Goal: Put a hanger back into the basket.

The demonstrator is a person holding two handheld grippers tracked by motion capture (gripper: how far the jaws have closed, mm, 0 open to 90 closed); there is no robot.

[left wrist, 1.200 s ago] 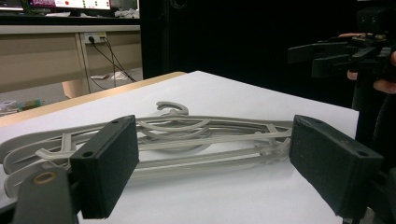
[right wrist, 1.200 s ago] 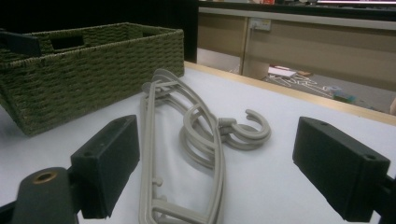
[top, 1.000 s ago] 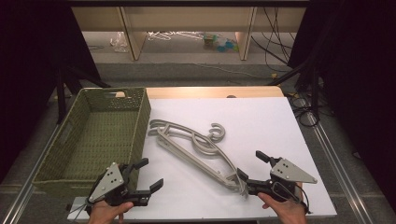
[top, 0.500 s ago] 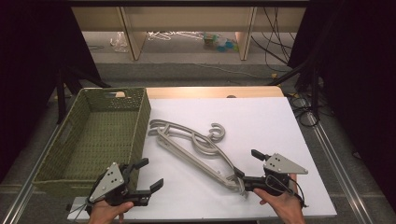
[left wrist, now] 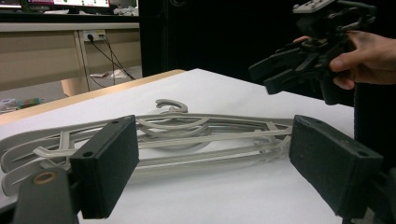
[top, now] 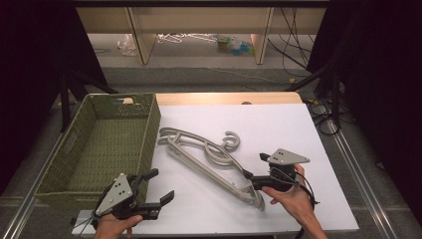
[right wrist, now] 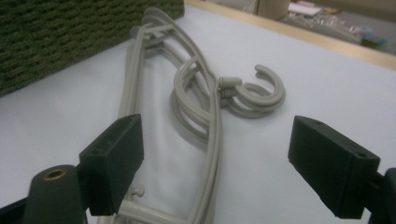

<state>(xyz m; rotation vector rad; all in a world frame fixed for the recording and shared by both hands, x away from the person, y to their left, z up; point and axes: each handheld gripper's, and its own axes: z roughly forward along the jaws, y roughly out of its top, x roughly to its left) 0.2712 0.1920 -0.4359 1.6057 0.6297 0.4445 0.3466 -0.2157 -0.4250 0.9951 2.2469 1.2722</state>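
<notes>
Grey hangers (top: 209,157) lie stacked on the white table (top: 298,129), just beside the green basket (top: 99,144). Right gripper view shows their hooks (right wrist: 254,95) close up — high view barely does. Right gripper (top: 251,177) has slid toward the hangers' near end, jaws just narrowing slightly, nothing clamped. Left gripper (top: 159,185) — released, unmoved.

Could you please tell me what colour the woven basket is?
The basket is olive green, clearest in the high view.

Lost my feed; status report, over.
Both grippers open: left gripper hovering, right gripper at the hangers' near end. Hangers flat beside basket. Nothing blocking.
</notes>
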